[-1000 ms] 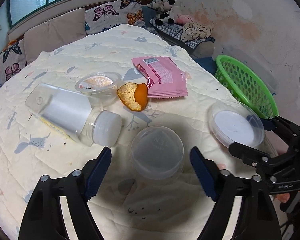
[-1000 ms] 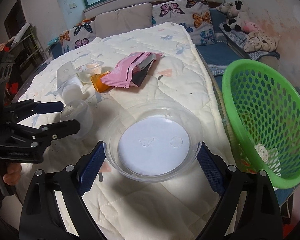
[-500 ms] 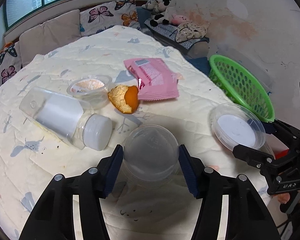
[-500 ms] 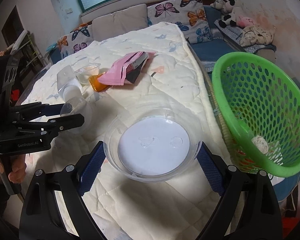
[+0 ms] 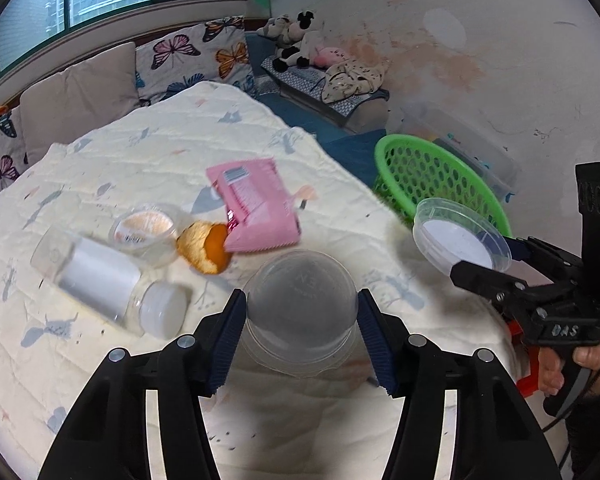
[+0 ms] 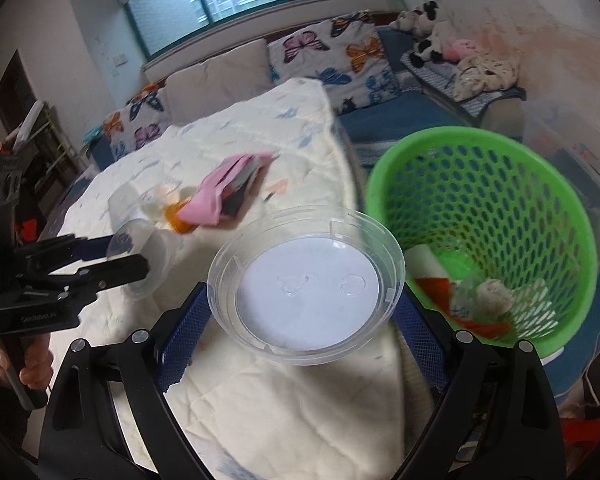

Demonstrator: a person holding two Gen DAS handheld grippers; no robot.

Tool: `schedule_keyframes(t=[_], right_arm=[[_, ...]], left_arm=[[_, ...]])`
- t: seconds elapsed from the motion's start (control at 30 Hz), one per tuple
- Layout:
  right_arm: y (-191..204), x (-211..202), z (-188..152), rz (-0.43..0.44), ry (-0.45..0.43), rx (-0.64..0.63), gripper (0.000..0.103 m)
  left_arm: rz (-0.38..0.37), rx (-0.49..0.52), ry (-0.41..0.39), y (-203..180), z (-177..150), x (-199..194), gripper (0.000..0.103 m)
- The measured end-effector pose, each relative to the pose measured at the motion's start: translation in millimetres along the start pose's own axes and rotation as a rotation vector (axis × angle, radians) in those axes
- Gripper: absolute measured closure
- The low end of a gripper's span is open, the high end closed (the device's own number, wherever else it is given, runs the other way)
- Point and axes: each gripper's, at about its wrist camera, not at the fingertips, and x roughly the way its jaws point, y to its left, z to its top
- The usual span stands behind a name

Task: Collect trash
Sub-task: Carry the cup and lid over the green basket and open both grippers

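Note:
My left gripper (image 5: 300,320) is shut on a clear plastic cup (image 5: 302,304), held bottom toward the camera just above the quilt. My right gripper (image 6: 302,320) is shut on a wide clear plastic lid (image 6: 306,284) with a white middle, lifted off the bed at the rim of the green basket (image 6: 500,208). The left wrist view shows that lid (image 5: 460,240) in front of the basket (image 5: 432,176). The right wrist view shows the cup (image 6: 144,256) at the left. On the quilt lie a pink wrapper (image 5: 256,204), an orange peel (image 5: 208,248), a small clear tub (image 5: 148,226) and a clear bottle (image 5: 100,276).
The basket holds several scraps of trash (image 6: 492,292) and stands off the bed's right edge. Butterfly cushions (image 5: 188,60) line the far side under the window. Plush toys (image 5: 296,36) lie on a bench by the wall. A person's hand (image 6: 32,364) grips the left tool.
The left jaws closed on the clear cup and raised it off the quilt. The right gripper lifted the lid and carried it to the basket's rim.

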Motion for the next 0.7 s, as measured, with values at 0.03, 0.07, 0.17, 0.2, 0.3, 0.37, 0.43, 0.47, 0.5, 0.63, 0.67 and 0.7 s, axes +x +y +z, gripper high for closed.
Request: schedule_keyframes(t=[0.03, 0.07, 0.17, 0.2, 0.3, 0.37, 0.43, 0.47, 0.5, 0.63, 0.67, 0.7], right_arm=[[-4, -1, 2, -0.009, -0.004, 0.010, 0.014], [-9, -2, 3, -0.017, -0.008, 0.018, 0.014], [-24, -3, 7, -0.050, -0.023, 0.048, 0.014], [-30, -4, 8, -0.060, -0.025, 0.057, 0.014], [-46, -4, 11, -0.091, -0.027, 0.083, 0.014], [-58, -3, 11, -0.114, -0.023, 0.098, 0.014], [-68, -1, 12, -0.132, -0.015, 0.112, 0.014], [-74, 0, 10, -0.146, -0.009, 0.121, 0.014], [-80, 2, 10, -0.156, -0.002, 0.130, 0.013], [-100, 5, 7, -0.182, 0.009, 0.161, 0.012], [-105, 6, 7, -0.185, 0.017, 0.171, 0.012], [-108, 6, 6, -0.187, 0.019, 0.176, 0.012]], left_arm=[[-0.003, 0.006, -0.001, -3, 3, 0, 0.048], [-0.005, 0.010, -0.002, -5, 5, 0, 0.048], [-0.009, 0.028, -0.007, -12, 14, 1, 0.048], [-0.013, 0.033, -0.009, -14, 17, 1, 0.048], [-0.019, 0.049, -0.016, -23, 25, 1, 0.048], [-0.020, 0.061, -0.019, -29, 31, 2, 0.048], [-0.023, 0.071, -0.022, -35, 38, 3, 0.048], [-0.023, 0.074, -0.023, -37, 41, 4, 0.048], [-0.025, 0.077, -0.025, -39, 44, 4, 0.048], [-0.032, 0.091, -0.025, -48, 55, 9, 0.048], [-0.034, 0.094, -0.024, -50, 58, 11, 0.048], [-0.037, 0.099, -0.022, -53, 60, 13, 0.048]])
